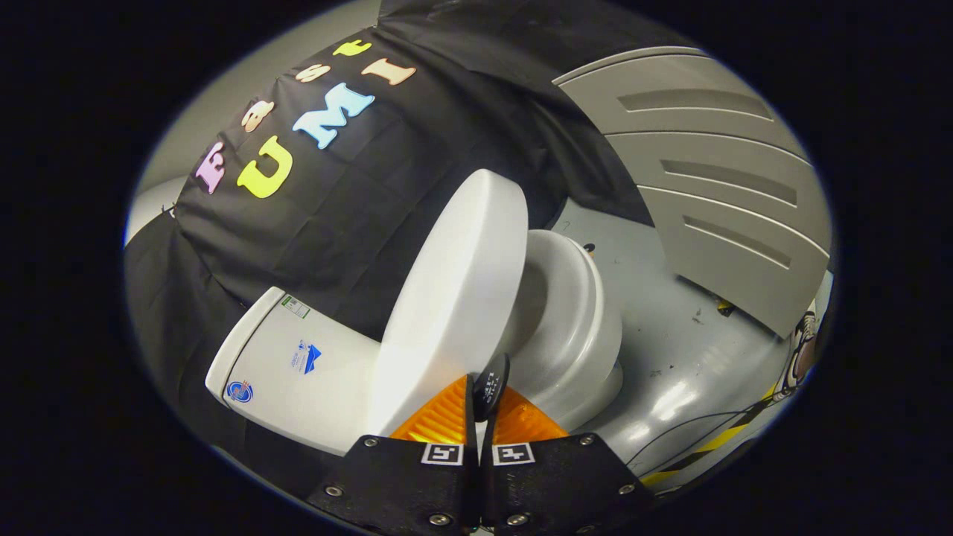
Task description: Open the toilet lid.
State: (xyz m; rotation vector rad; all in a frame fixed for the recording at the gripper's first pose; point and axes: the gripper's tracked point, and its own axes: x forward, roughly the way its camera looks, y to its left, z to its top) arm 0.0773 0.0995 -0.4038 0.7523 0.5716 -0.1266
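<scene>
While your gripper (482,402) has its fingers drawn close together on a small dark tab (491,383) at the near edge of the lid (454,298), the lid stands raised, tilted away from the bowl (577,327). You have the tank (298,365) to the left of the lid and the bowl open to its right, on the grey floor (670,357). Behind them hangs the black cloth wall (417,164), with a grey slotted panel (715,179) far right

Gripper (480,398) fingers pinched together on a tab (491,383)
</scene>
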